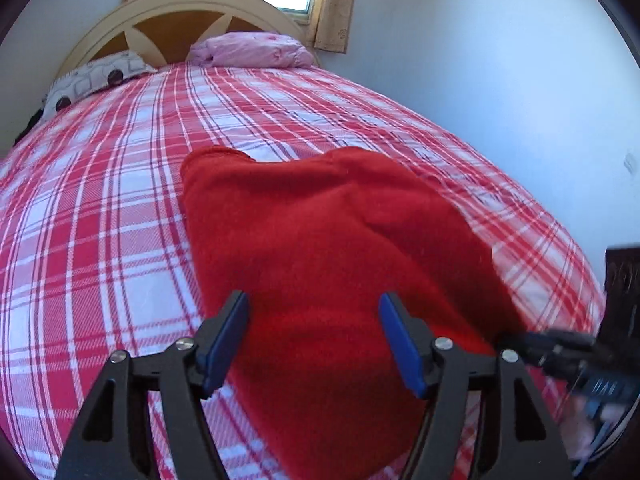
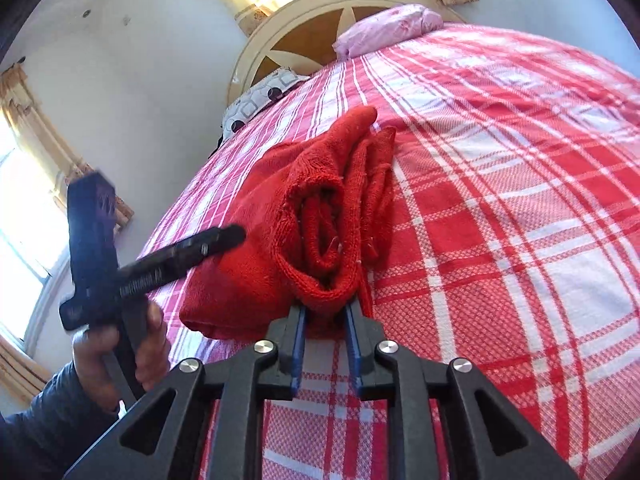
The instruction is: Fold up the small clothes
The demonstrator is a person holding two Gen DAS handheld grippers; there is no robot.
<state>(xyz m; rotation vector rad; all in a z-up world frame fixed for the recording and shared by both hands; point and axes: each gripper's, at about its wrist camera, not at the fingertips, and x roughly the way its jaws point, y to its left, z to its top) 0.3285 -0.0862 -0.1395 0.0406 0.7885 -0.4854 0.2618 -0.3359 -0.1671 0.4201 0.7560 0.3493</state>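
Note:
A red knitted garment (image 1: pixel 320 240) lies folded over on the red and white checked bedspread (image 1: pixel 100 220). My left gripper (image 1: pixel 314 304) is open just above its near end, the jaws spread wide with nothing between them. In the right wrist view my right gripper (image 2: pixel 326 310) is shut on the bunched near edge of the garment (image 2: pixel 320 216), whose layers roll up just ahead of the pads. The left gripper (image 2: pixel 224 236) shows there too, held by a hand at the garment's left side. The right gripper (image 1: pixel 516 340) reaches in from the right in the left wrist view.
A pink pillow (image 1: pixel 252 50) and a patterned grey pillow (image 1: pixel 92 78) lie against the cream headboard (image 1: pixel 180 4) at the far end. A white wall (image 1: pixel 500 80) runs along the bed's right side. Curtained windows (image 2: pixel 24 184) sit to the left.

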